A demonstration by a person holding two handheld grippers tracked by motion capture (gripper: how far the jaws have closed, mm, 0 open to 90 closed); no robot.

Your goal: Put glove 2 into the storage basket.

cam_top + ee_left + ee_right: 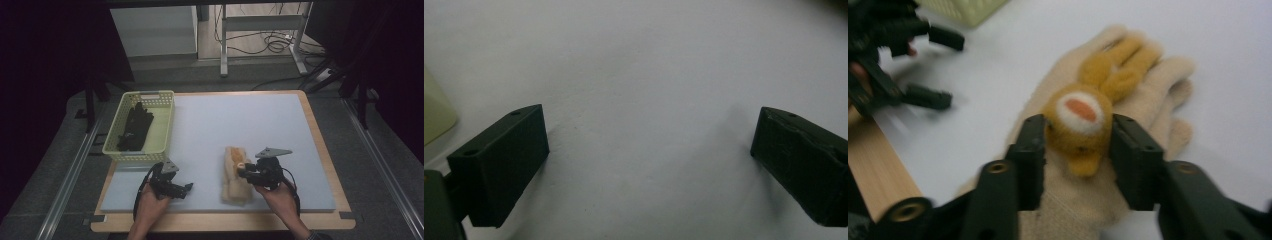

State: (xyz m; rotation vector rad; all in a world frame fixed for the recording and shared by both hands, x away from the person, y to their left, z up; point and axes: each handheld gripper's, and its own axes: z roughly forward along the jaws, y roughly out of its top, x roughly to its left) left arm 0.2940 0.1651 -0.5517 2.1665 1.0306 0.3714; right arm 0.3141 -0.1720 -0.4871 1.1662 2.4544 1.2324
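Right hand-held gripper (1078, 145) at the near right of the counter (280, 130), jaws set either side of the orange animal head sewn on a cream knitted glove (1128, 95), which lies flat on the grey mat; the pads appear to touch the head. Left hand-held gripper (649, 160) at the near left, jaws wide with only bare mat between them. Yellow basket (162, 127) at the far left, holding dark gloves (135, 125)
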